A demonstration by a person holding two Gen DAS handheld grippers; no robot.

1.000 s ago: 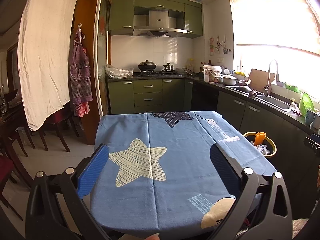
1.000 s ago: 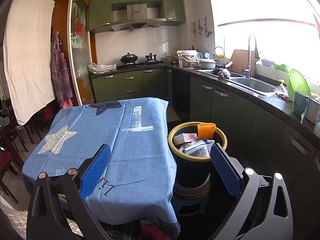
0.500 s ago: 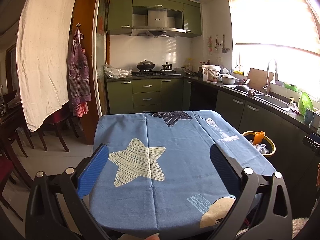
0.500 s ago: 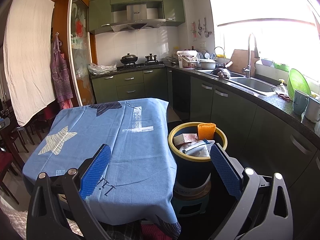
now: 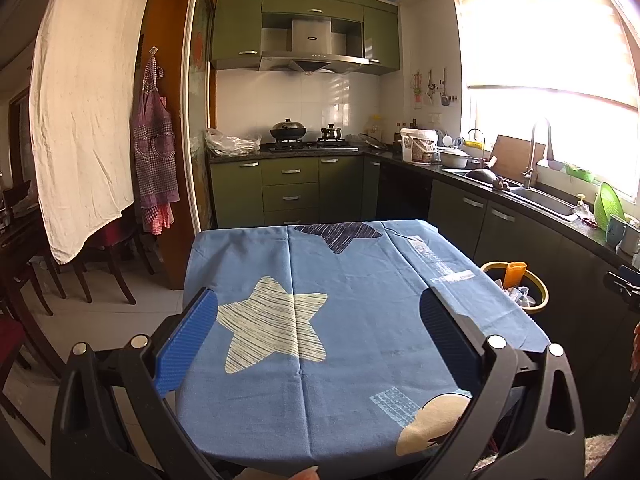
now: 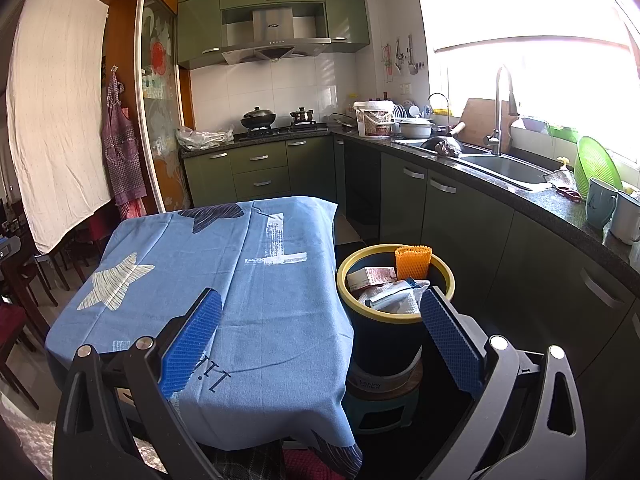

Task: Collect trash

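A dark bin with a yellow rim (image 6: 444, 272) stands right of the table on a small stool. It holds an orange foam net (image 6: 413, 262), a small carton (image 6: 370, 276) and crumpled wrappers (image 6: 394, 300). The bin also shows in the left wrist view (image 5: 540, 284). My right gripper (image 6: 320, 304) is open and empty, raised near the table's front right corner, left of the bin. My left gripper (image 5: 318, 310) is open and empty above the table's near part. The table carries a blue cloth with stars (image 5: 352, 280); no loose trash shows on it.
Green cabinets and a dark counter (image 6: 532, 196) with sink (image 6: 504, 168), mugs (image 6: 600, 204) and a green strainer (image 6: 596, 168) run along the right, close behind the bin. Dark chairs (image 5: 36, 264) stand at the left. The stove (image 5: 304, 142) is at the far wall.
Both views shift very slightly; the left gripper drifts a little. Both grippers stay open and empty.
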